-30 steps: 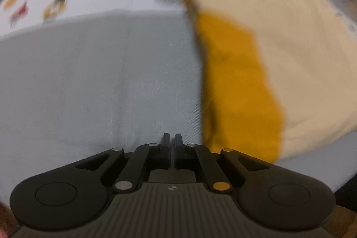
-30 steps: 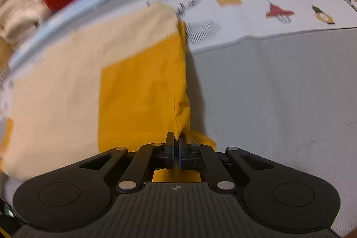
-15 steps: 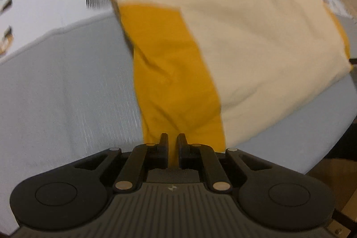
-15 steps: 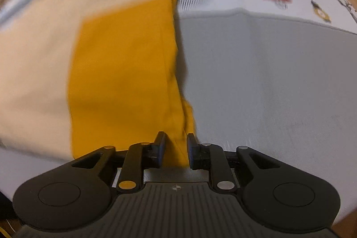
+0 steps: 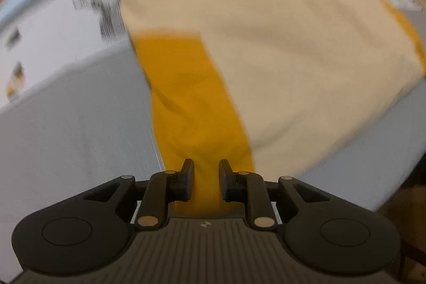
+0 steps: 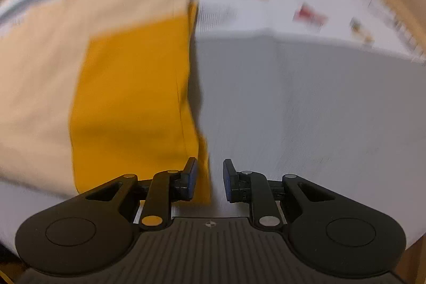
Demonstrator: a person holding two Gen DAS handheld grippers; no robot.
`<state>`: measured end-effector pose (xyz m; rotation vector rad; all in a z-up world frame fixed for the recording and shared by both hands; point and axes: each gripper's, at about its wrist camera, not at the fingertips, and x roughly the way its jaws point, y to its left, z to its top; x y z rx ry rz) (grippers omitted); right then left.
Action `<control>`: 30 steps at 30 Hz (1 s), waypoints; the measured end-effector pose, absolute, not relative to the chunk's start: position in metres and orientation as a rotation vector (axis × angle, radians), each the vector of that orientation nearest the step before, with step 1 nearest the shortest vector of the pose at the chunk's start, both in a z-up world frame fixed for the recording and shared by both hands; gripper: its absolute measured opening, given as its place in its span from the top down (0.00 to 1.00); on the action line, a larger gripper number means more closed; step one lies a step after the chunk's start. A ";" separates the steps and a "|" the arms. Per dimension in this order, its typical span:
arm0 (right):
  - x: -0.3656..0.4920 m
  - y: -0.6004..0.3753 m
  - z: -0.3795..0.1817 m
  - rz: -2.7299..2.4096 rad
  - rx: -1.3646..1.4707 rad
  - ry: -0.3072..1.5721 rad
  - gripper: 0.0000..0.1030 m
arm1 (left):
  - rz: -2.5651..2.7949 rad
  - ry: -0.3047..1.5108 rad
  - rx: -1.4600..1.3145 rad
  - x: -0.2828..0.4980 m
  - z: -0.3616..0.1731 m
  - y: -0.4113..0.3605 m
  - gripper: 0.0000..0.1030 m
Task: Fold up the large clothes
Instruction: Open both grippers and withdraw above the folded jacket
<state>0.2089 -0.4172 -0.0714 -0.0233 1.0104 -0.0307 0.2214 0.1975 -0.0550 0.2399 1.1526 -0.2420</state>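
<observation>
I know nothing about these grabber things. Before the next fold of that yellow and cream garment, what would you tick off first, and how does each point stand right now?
1. Left gripper jaws apart, ready to grasp: ok.
2. Right gripper jaws apart: ok.
3. Fabric between the left jaws: ok, the garment's yellow panel runs through the gap.
4. Fabric between the right jaws: partly ok, only the yellow edge sits in the gap, grey cover beside it.
5. Garment lying flat: not ok, wrinkles show in the yellow panel.
6. Sharp view for aiming: not ok, both pictures are motion-blurred.
</observation>
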 end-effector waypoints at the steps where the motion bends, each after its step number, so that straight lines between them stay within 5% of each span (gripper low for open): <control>1: 0.204 -0.413 -0.060 -0.040 -0.059 0.950 0.80 | -0.221 1.102 0.260 0.217 -0.043 0.195 0.78; 12: 0.102 -0.348 0.069 0.055 0.076 0.416 0.74 | -0.157 0.733 0.063 0.112 0.060 0.121 0.71; 15: 0.075 -0.329 0.064 0.083 0.139 0.364 0.74 | -0.165 0.678 -0.028 0.085 0.042 0.103 0.71; 19: 0.048 -0.300 0.032 0.102 0.094 0.377 0.74 | -0.153 0.743 -0.030 0.069 -0.004 0.086 0.87; 25: 0.055 -0.285 0.014 0.155 0.015 0.436 0.74 | -0.105 0.801 -0.158 0.093 -0.027 0.100 0.86; 27: 0.057 -0.279 0.008 0.151 0.001 0.466 0.74 | -0.082 0.864 -0.300 0.102 -0.041 0.118 0.82; 30: 0.058 -0.274 0.003 0.156 -0.005 0.481 0.74 | -0.053 0.956 -0.516 0.113 -0.063 0.145 0.61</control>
